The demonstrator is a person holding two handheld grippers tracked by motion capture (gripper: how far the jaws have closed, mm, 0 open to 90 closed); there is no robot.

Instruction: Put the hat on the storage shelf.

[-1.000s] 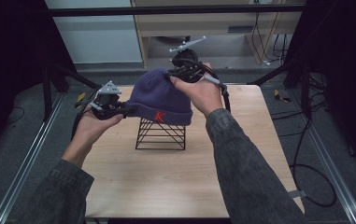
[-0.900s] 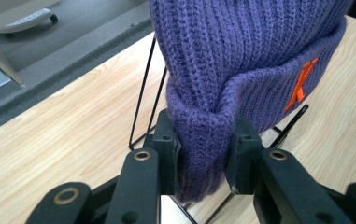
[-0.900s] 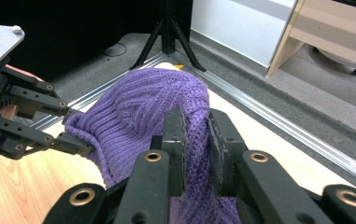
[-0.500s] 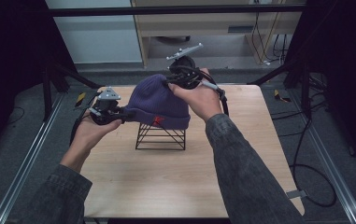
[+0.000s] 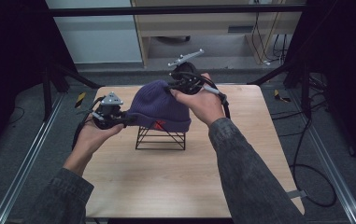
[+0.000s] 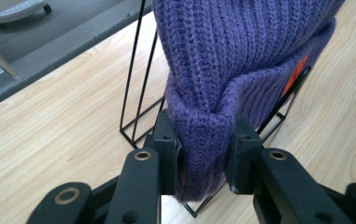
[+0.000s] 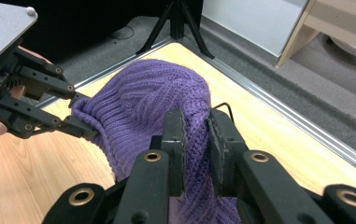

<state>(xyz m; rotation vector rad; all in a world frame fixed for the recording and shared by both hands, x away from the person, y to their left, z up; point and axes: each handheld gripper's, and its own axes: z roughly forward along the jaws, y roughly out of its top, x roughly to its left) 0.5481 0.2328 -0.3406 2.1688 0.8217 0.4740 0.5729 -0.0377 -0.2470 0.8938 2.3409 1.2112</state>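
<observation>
A purple knit beanie [image 5: 159, 107] with a small red tag drapes over a black wire stand [image 5: 160, 138] in the middle of the wooden table [image 5: 185, 182]. My left gripper [image 5: 126, 118] is shut on the folded brim at the beanie's [image 6: 241, 60] left end; in the left gripper view the jaws pinch a thick fold, with the wire stand [image 6: 140, 79] just behind. My right gripper [image 5: 171, 88] is shut on the knit at the beanie's [image 7: 152, 100] far upper side. The right gripper view also shows the left gripper [image 7: 89, 129] biting the brim.
A black frame surrounds the table, with metal rails [image 5: 21, 172] on the floor at both sides. Cables [image 5: 306, 154] trail at the right. A cabinet [image 5: 213, 23] stands beyond the far edge. Bare wood lies in front of the stand.
Both grippers have shifted slightly left and toward the far side with the beanie, which now sits a bit lower over the stand. Both stay shut on it.
</observation>
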